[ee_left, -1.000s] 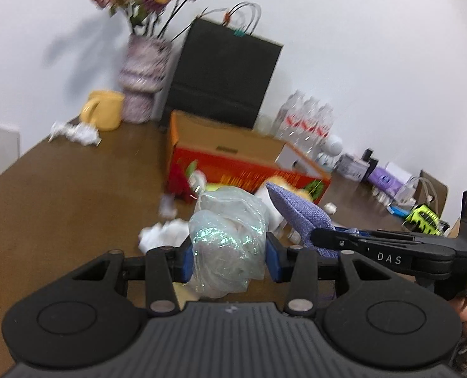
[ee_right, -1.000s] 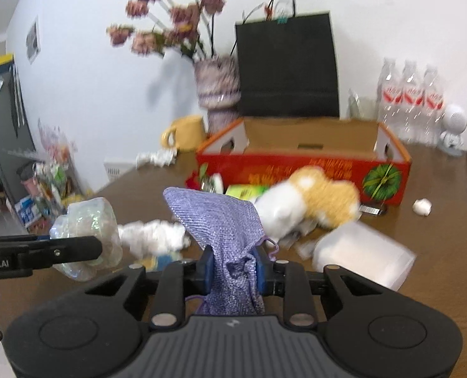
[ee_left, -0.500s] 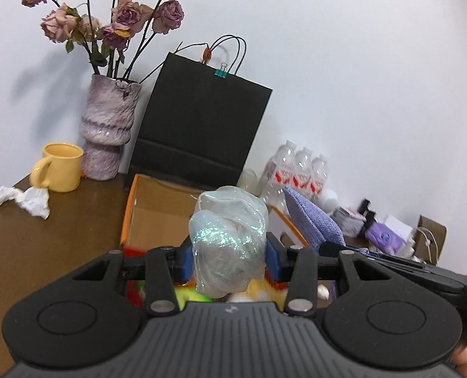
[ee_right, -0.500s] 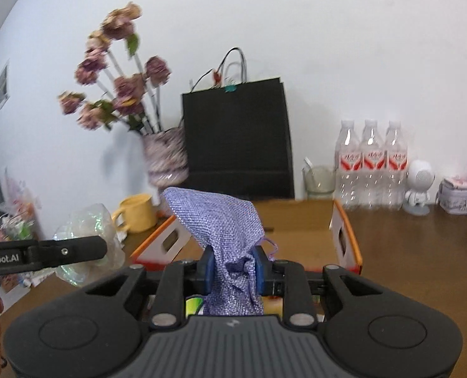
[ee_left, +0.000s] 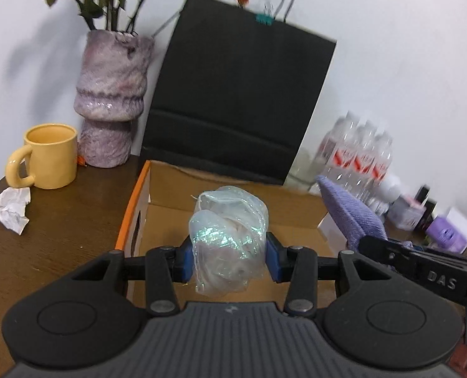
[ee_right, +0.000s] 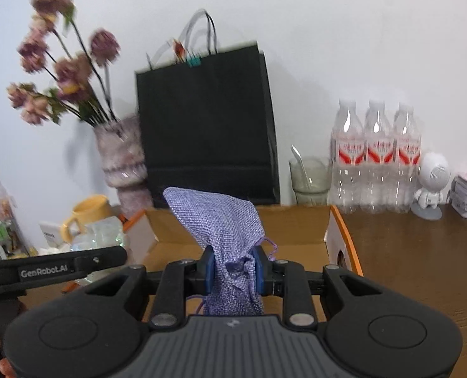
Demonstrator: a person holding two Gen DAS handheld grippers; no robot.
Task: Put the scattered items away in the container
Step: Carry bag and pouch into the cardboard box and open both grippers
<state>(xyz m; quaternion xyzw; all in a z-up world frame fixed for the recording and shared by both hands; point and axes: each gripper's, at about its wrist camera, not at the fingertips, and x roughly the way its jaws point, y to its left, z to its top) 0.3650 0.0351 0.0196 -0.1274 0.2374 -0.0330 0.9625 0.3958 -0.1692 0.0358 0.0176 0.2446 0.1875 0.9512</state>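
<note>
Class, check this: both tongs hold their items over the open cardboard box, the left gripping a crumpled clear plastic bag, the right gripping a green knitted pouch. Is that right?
One error: the right tongs grip a purple knitted pouch, not green, as the right wrist view shows. The rest stands.

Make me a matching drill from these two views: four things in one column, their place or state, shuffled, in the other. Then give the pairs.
Things:
1. iridescent plastic bundle
2. purple mesh pouch
3. yellow mug
4. crumpled tissue

Places or states:
A. lies on the table in front of the mug
B. clamped in the right hand-held gripper
C. stands beside the vase
D. clamped in the left hand-held gripper

Pairs: 1-D, 2-B, 3-C, 4-A
</note>
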